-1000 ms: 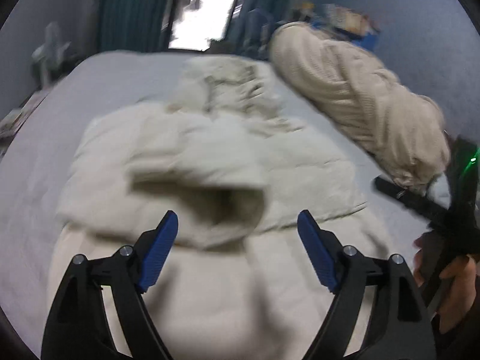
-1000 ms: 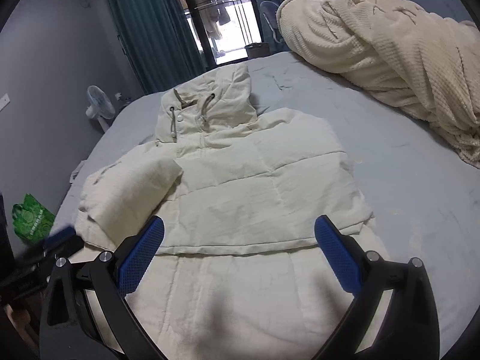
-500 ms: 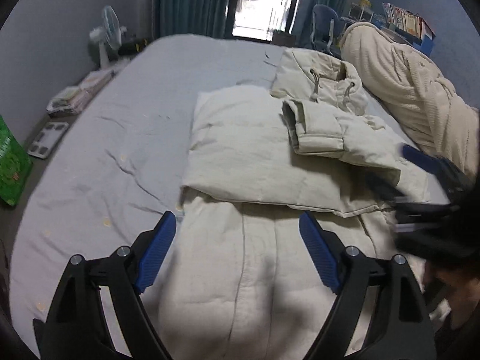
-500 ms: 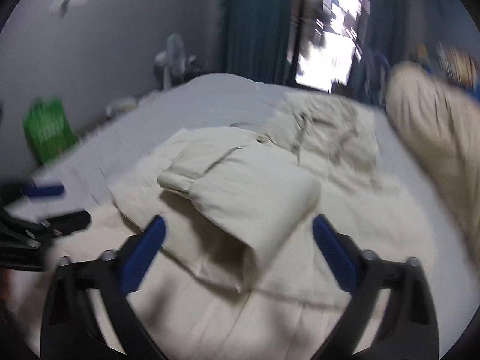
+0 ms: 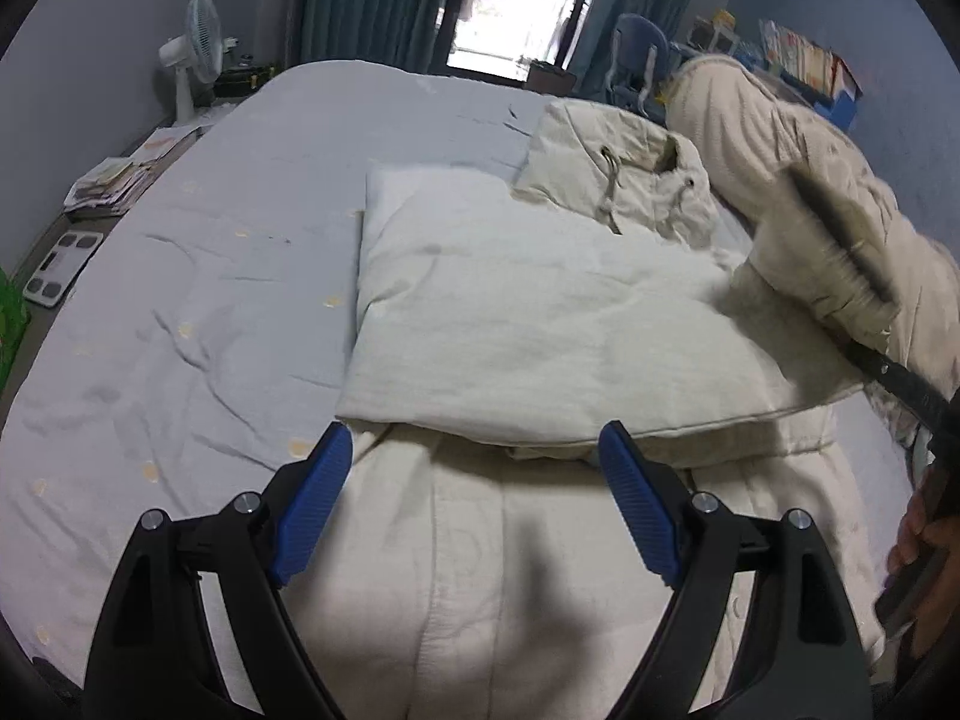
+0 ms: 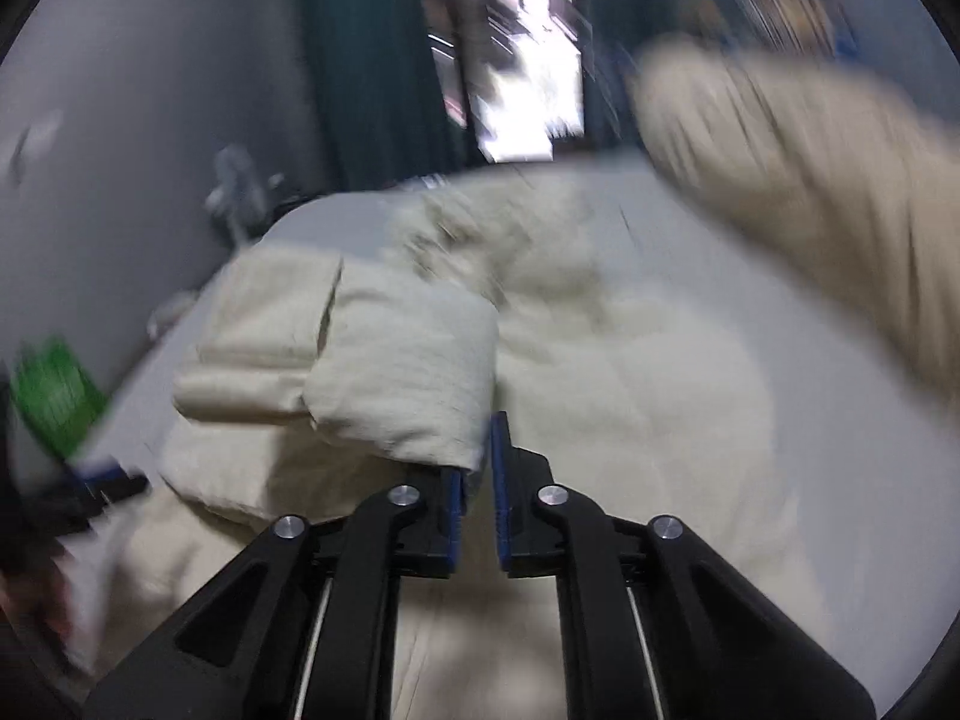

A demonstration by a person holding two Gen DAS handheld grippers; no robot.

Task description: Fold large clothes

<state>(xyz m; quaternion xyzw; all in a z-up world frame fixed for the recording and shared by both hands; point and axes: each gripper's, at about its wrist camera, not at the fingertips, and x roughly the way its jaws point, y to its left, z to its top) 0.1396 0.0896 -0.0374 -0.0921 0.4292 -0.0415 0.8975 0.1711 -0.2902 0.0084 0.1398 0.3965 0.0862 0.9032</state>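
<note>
Lifting: right gripper (image 6: 477, 480), newly clamped on jacket sleeve (image 6: 402, 384), beginning inward fold; left gripper (image 5: 474, 510) hovering apart.

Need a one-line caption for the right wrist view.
Right gripper shut on the cream jacket's sleeve, lifted above the jacket body on the bed.

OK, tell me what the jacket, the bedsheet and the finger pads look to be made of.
Jacket: cream, matte woven shell over puffy filling, probably padded; it bulges softly.
Bedsheet: pale blue-grey thin cloth, likely cotton, finely creased.
Finger pads: blue, ridged, rubber or plastic, on black, seemingly plastic arms.
</note>
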